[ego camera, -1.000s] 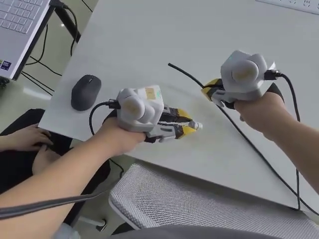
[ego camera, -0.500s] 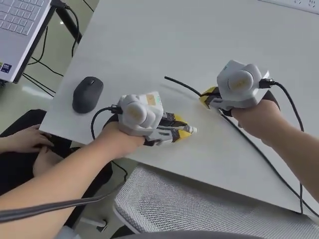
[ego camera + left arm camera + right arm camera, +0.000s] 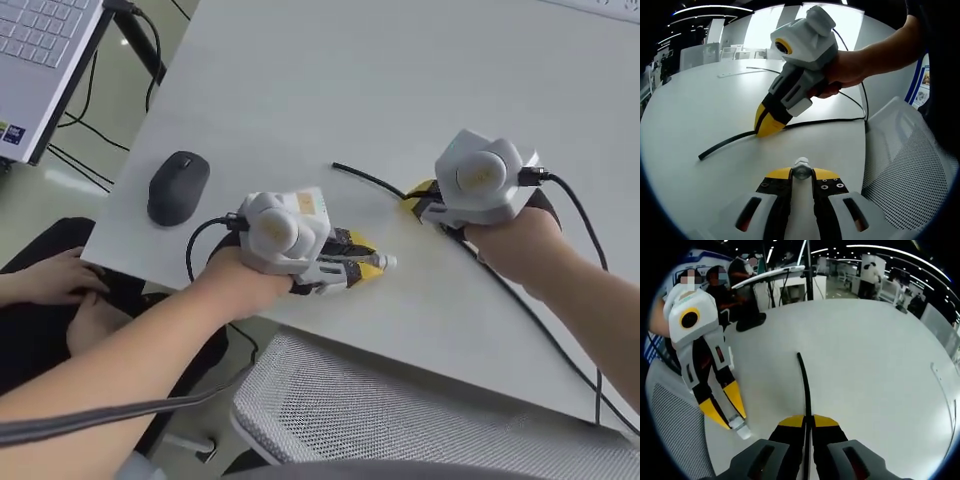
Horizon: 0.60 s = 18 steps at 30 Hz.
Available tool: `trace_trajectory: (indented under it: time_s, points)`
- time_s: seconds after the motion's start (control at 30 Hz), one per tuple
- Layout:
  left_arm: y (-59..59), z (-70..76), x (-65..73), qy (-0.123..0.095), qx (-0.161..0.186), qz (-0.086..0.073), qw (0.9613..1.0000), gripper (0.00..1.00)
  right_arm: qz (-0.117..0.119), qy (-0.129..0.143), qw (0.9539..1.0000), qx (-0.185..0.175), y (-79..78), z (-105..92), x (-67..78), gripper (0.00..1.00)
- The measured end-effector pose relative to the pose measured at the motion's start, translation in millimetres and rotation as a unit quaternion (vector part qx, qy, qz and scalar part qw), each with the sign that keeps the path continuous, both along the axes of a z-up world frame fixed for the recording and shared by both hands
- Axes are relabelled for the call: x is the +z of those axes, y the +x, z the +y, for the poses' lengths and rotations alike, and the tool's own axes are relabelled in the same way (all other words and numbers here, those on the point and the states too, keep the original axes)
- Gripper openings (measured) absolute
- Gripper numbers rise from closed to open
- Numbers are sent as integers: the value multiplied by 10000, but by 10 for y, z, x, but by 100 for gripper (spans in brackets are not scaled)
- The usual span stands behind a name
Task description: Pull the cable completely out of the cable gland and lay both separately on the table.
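Cable (image 3: pixel 804 380) thin, black, gland (image 3: pixel 801 167) small, pale

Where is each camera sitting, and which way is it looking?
Head view: on the person's head, looking down at the white table; forearms, left tool and right tool show.
Left gripper view: on the left tool, looking along its jaws, shut on the small pale grey cable gland, toward the right tool's hand.
Right gripper view: on the right tool, looking along its jaws, shut on the thin black cable.
Shared: both gripper views show the cable on the table.
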<state>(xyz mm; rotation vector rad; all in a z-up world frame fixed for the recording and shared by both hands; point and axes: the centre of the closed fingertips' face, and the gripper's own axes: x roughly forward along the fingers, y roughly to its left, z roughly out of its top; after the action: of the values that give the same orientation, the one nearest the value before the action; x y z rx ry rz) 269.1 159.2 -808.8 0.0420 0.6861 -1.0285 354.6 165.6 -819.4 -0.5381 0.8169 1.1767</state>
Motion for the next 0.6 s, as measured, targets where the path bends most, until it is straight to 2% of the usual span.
trace_trajectory:
  time_s: [0.33, 0.47, 0.6]
  points:
    - [-27, 0, -33, 105, -71, -46, 9999, 16, -113, -27, 9999, 62, 1, 2, -3, 0]
    - [-32, 7, -43, 200, -102, -115, 9997, 16, -155, -58, 9998, 100, 0, 1, -5, 0]
    - [-46, 12, -64, 298, -141, -113, 9994, 16, -212, -99, 9996, 156, 4, 2, -12, 0]
